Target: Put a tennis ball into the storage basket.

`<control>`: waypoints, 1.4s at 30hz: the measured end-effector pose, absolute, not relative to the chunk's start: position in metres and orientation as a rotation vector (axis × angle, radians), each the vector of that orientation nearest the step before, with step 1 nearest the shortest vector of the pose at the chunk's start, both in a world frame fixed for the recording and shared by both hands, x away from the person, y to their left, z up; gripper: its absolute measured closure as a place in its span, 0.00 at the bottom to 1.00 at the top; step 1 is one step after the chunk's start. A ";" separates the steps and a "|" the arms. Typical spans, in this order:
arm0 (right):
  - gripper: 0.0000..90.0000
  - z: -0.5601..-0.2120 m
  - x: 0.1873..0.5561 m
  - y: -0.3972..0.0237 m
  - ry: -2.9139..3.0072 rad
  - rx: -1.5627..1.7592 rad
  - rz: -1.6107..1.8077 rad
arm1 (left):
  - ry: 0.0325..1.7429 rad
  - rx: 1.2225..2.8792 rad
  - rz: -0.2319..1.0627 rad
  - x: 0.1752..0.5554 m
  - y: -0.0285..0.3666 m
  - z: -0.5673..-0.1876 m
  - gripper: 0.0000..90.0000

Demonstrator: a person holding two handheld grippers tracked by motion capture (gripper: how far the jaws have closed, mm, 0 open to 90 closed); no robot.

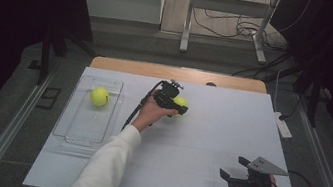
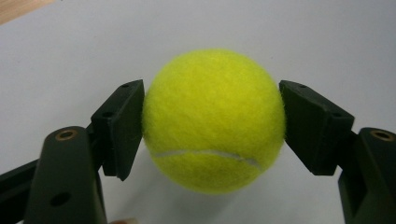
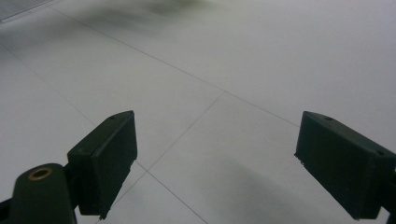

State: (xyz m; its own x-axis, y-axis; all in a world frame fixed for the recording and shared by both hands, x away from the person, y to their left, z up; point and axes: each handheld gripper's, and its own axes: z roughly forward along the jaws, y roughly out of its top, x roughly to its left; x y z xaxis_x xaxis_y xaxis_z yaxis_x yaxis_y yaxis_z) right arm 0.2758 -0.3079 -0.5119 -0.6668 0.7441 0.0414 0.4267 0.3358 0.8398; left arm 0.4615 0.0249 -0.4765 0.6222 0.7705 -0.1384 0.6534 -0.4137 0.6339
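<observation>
A yellow tennis ball (image 2: 214,121) rests on the white table sheet between the two black pads of my left gripper (image 2: 212,122), which press on its sides. In the high view that gripper (image 1: 178,106) sits at the far middle of the table, shut on the ball (image 1: 182,101). A second tennis ball (image 1: 99,96) lies in the far end of a clear plastic tray (image 1: 81,138) on the left. My right gripper (image 1: 232,167) rests near the front right corner, open, with bare table sheet between its fingers (image 3: 107,158).
The white sheet (image 1: 207,140) covers a wooden table whose far edge (image 1: 177,74) shows. A white power strip (image 1: 282,126) lies off the right edge. Metal stand legs (image 1: 184,35) and cables are on the floor beyond.
</observation>
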 end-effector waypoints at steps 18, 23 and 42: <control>0.14 -0.512 0.276 -0.307 2.257 1.034 1.246 | 1.053 2.129 0.222 0.441 0.031 -0.461 0.30; 0.14 -0.512 0.276 -0.307 2.258 1.032 1.250 | 1.045 2.118 0.218 0.437 0.033 -0.459 0.30; 0.14 -0.512 0.275 -0.306 2.255 1.033 1.249 | 0.991 2.074 0.242 0.415 0.044 -0.449 0.30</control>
State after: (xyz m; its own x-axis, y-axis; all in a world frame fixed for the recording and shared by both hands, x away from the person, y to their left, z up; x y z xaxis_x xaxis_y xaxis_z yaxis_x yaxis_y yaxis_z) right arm 0.2753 -0.3062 -0.5116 -0.6666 0.7447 0.0335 0.4235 0.3414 0.8391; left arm 0.4146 0.0443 -0.4489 0.6739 0.7216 -0.1587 0.5668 -0.3671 0.7375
